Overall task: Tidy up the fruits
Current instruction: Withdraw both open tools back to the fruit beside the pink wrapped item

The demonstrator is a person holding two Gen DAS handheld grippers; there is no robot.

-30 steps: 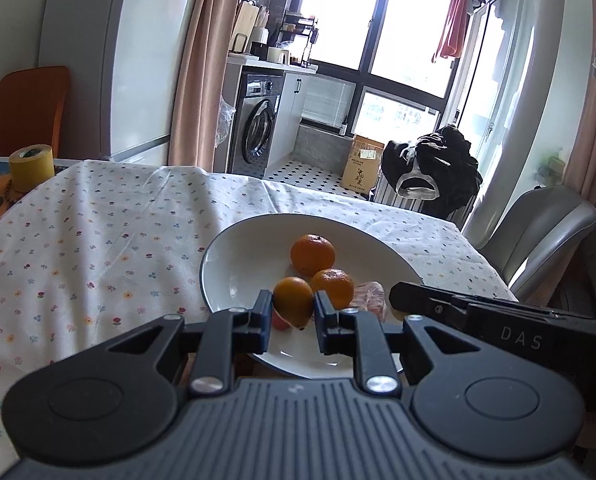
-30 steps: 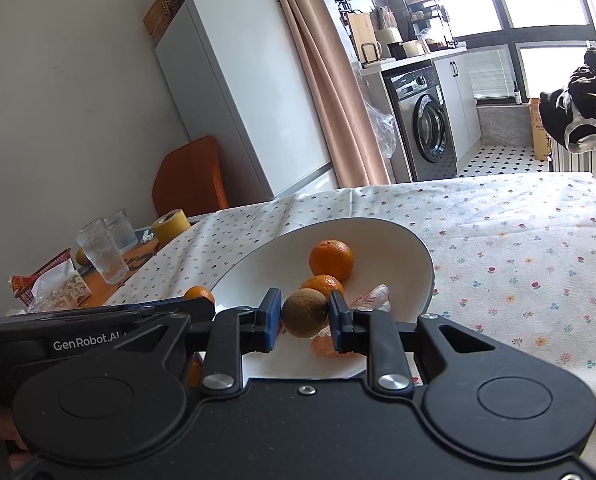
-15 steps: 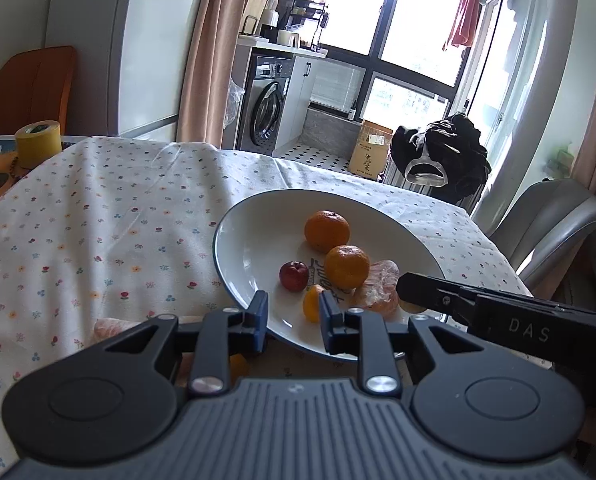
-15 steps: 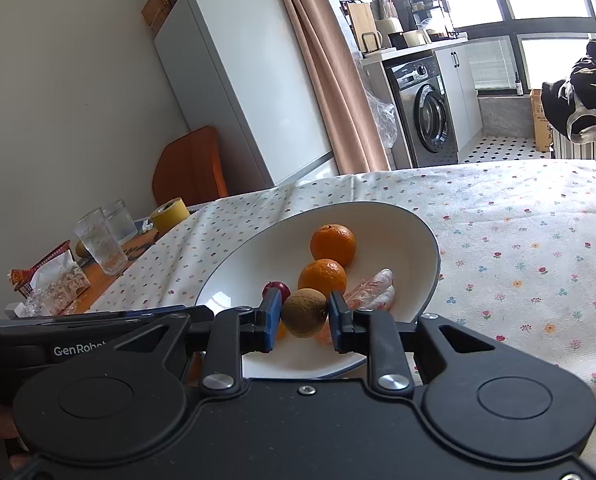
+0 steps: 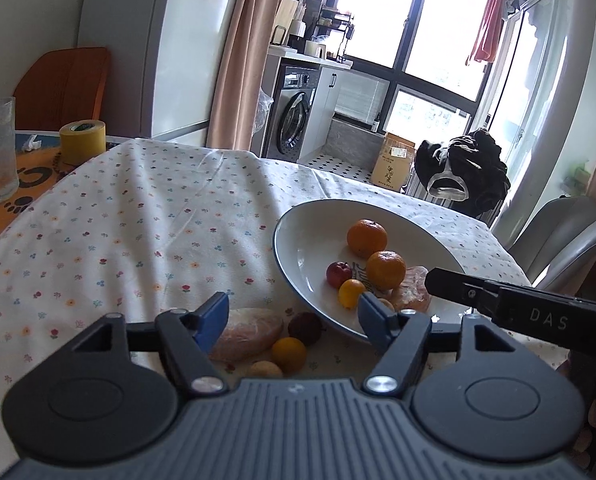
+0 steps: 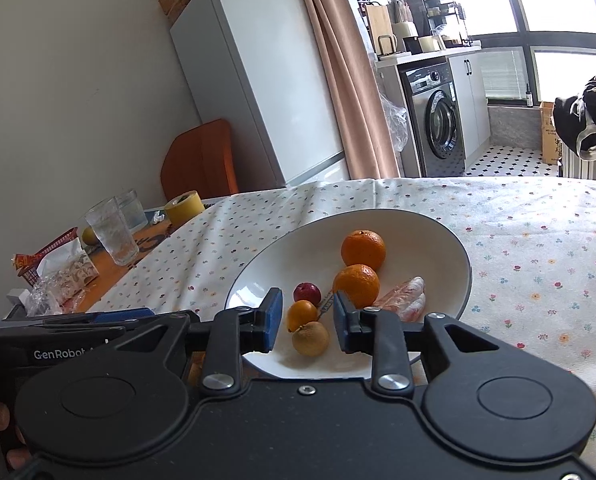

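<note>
Right wrist view: right gripper [image 6: 306, 321] spread, empty, over kiwi [image 6: 310, 338] in bowl [image 6: 454, 252]; left gripper [image 5: 293, 317] wide apart, empty.

"DAS" stands in pale letters on the black body of the right gripper [image 5: 546, 312], seen from the left wrist. "GenRobot" stands in white on the black body of the left gripper [image 6: 57, 354], its ending hidden. The print on the brown cardboard box [image 5: 392, 166] is too small to read.

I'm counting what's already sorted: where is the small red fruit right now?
The small red fruit lies in the white plate, seen in both wrist views, just behind the small yellow-orange fruit and left of the nearer orange.
</note>
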